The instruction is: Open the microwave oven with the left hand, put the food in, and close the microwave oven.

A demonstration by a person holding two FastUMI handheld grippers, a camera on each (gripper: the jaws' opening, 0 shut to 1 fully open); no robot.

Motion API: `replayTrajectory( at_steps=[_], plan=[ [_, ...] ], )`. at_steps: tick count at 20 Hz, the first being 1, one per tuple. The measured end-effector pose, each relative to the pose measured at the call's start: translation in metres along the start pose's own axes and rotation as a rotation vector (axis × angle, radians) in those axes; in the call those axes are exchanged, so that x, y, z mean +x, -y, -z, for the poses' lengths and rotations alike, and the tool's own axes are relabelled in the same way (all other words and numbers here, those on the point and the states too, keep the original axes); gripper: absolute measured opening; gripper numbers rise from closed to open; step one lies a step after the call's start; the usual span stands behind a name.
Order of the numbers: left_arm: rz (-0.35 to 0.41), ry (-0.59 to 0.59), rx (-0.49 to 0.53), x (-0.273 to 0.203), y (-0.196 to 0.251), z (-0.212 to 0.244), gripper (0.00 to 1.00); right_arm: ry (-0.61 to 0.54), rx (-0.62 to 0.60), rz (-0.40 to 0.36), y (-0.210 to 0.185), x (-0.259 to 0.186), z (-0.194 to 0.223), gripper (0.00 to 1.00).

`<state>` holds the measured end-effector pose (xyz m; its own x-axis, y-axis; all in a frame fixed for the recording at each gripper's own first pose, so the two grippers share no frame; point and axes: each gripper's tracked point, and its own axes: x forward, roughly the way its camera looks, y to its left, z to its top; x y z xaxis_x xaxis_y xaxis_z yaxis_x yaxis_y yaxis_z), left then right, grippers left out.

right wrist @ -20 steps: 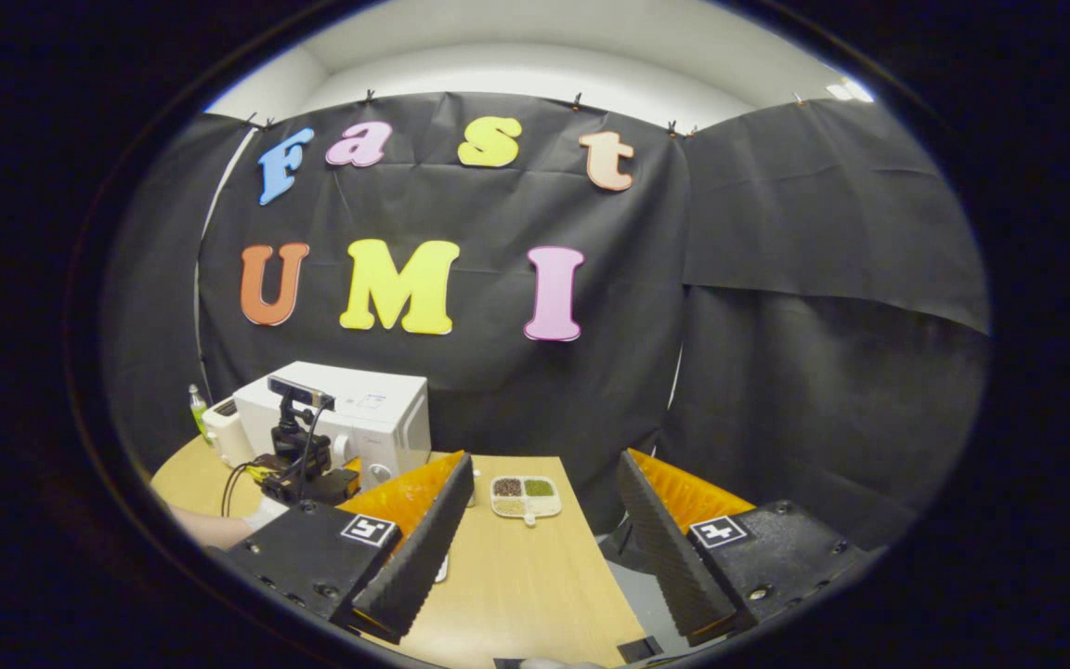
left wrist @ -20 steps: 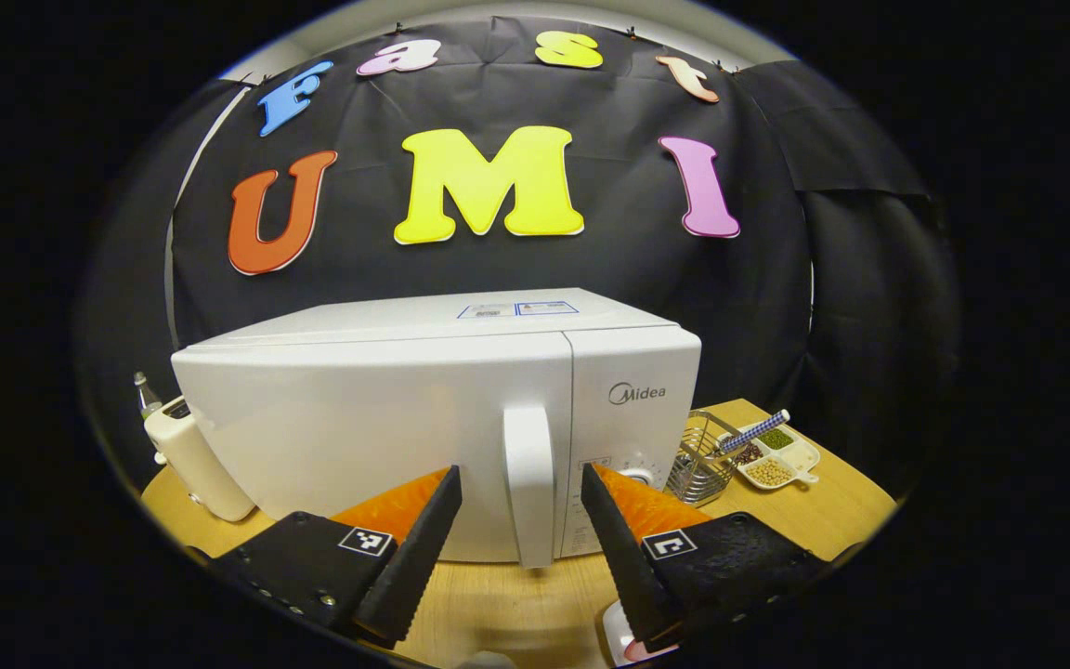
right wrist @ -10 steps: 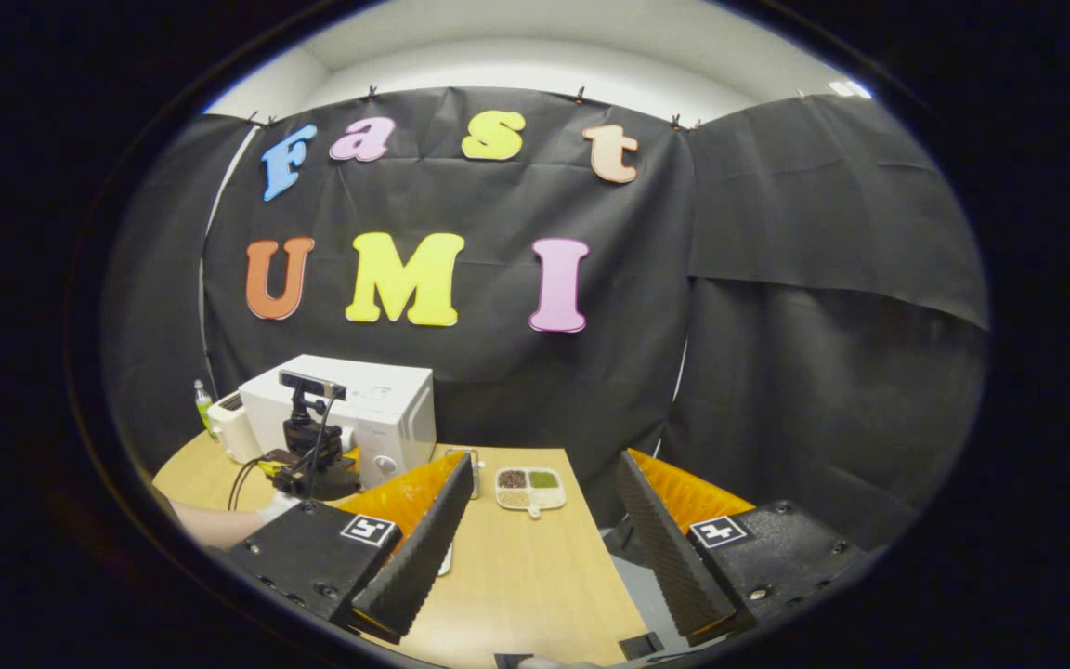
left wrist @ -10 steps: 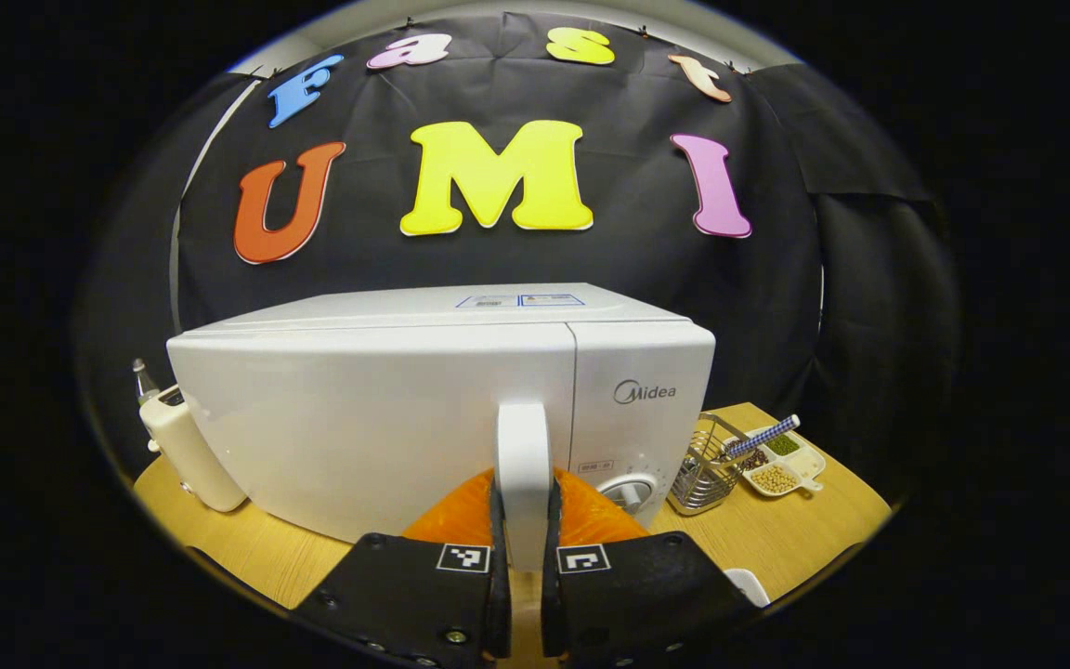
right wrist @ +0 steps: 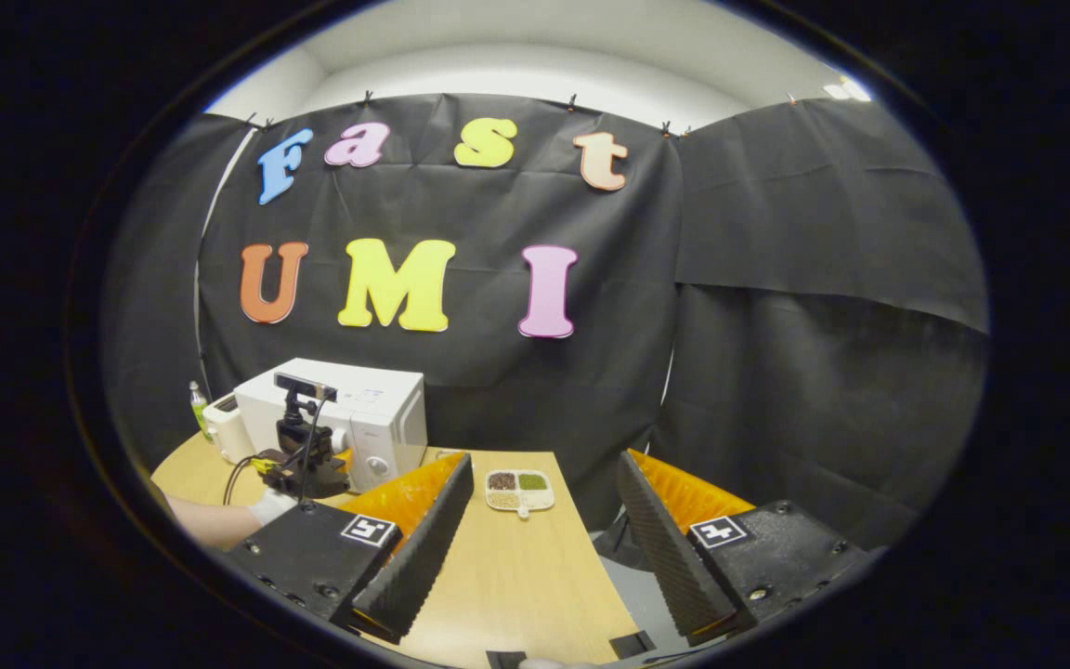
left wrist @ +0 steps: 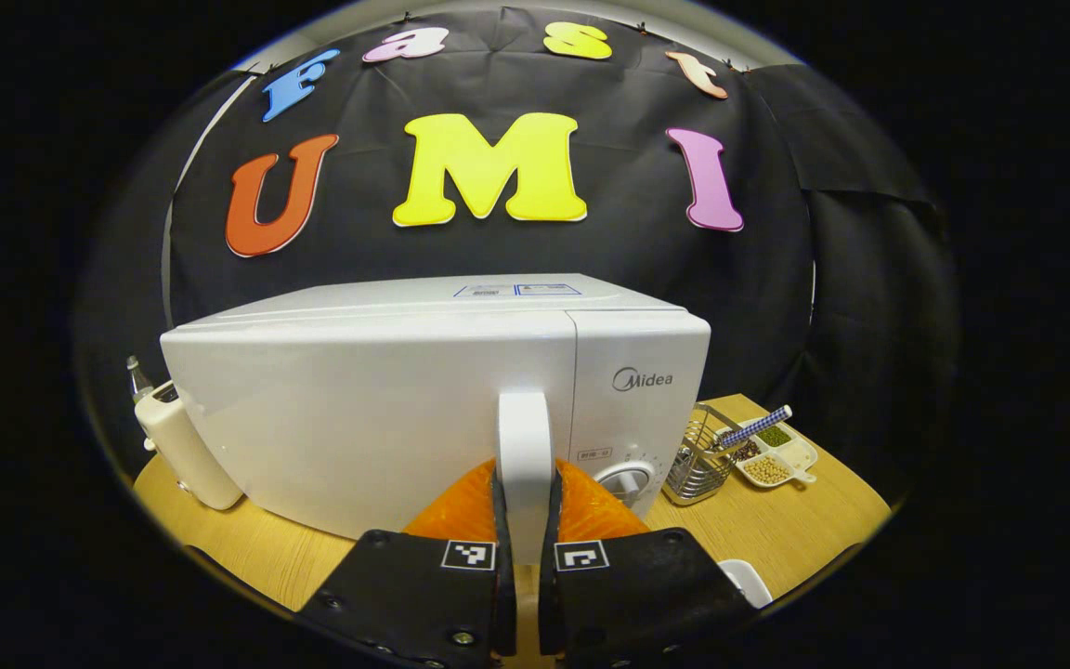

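A white microwave [left wrist: 386, 400] stands on the wooden table [left wrist: 804, 520] with its door shut. My left gripper [left wrist: 524, 466] is shut on the upright white door handle [left wrist: 523, 432], one finger pressing each side. In the right gripper view the microwave [right wrist: 377, 418] sits far left, and a hand [right wrist: 270, 506] holds the left gripper [right wrist: 305, 457] against its front. My right gripper [right wrist: 544, 462] hangs open over the table with nothing between its fingers. A white rim [left wrist: 747, 583] peeks out beside my left gripper; I cannot tell what it is.
Right of the microwave stand a wire basket [left wrist: 695, 460] and a sectioned white dish of beans [left wrist: 774, 457], the same dish [right wrist: 518, 490] lying beyond my right gripper. A white toaster-like appliance [left wrist: 184, 451] and a bottle [left wrist: 136, 373] stand at the microwave's left. The table edge [right wrist: 591, 567] runs under my right gripper.
My left gripper went from open around the handle to shut on it, then stayed there. The right gripper drifted only slightly and stays open.
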<state>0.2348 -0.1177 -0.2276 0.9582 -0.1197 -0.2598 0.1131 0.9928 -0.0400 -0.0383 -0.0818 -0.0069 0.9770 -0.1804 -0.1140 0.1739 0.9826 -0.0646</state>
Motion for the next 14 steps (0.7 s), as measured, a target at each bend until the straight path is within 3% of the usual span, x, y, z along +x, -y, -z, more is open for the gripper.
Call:
replayTrajectory(
  at_steps=[2, 3, 4, 7, 14],
  plan=[
    [0.014, 0.028, 0.029, -0.023, -0.002, 0.006, 0.09, -0.006, 0.006, -0.005, -0.002, 0.002, 0.002, 1.00],
    [0.028, 0.060, 0.038, -0.037, -0.005, 0.007, 0.10, -0.010, 0.008, -0.011, -0.004, 0.002, 0.004, 0.95],
    [0.041, 0.053, 0.032, -0.050, -0.008, 0.015, 0.09, -0.015, 0.009, -0.023, -0.008, 0.002, 0.006, 1.00],
    [0.072, 0.051, 0.029, -0.090, -0.021, 0.025, 0.10, -0.034, 0.022, -0.086, -0.033, 0.007, 0.010, 1.00],
    [-0.015, 0.024, 0.042, -0.163, -0.070, 0.044, 0.12, -0.051, 0.001, -0.293, -0.122, 0.014, 0.018, 0.95]
  ],
)
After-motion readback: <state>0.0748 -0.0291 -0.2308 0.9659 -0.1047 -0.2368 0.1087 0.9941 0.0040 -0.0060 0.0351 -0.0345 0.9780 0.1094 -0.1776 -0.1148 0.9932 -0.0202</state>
